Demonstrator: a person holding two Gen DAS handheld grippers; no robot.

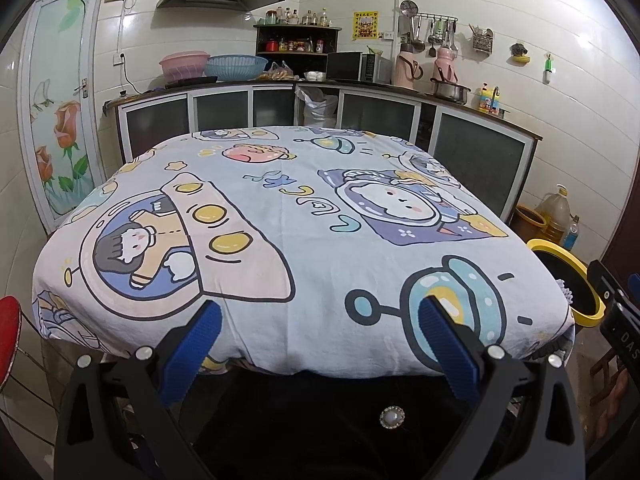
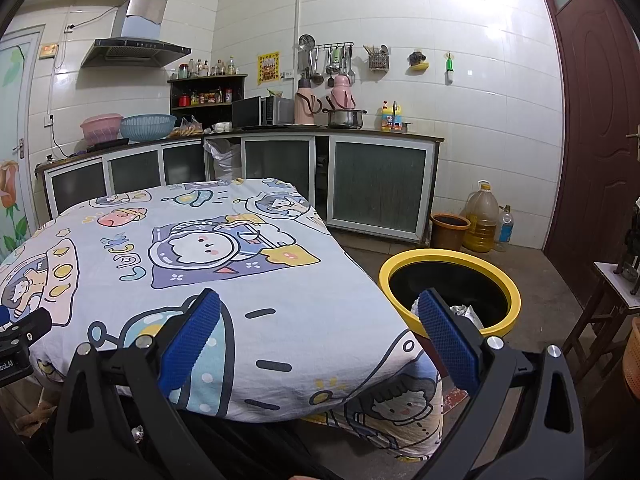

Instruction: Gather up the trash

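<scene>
A table covered with a pale blue cartoon cloth (image 1: 304, 220) fills the left wrist view and also shows in the right wrist view (image 2: 240, 264). No loose trash shows on it. A yellow-rimmed black bin (image 2: 448, 264) stands on the floor to the table's right, with crumpled white and silvery trash (image 2: 466, 314) inside; its rim also shows in the left wrist view (image 1: 560, 256). My left gripper (image 1: 320, 308) is open and empty at the table's near edge. My right gripper (image 2: 320, 300) is open and empty over the table's near right corner, its right finger in front of the bin.
Kitchen counters with glass-front cabinets (image 2: 376, 188) run behind the table. A brown pot (image 2: 450, 230), an oil jug (image 2: 482, 220) and a bottle (image 2: 505, 226) stand on the floor near the bin. A dark door (image 2: 596, 140) and a wooden stool (image 2: 616, 292) are at right.
</scene>
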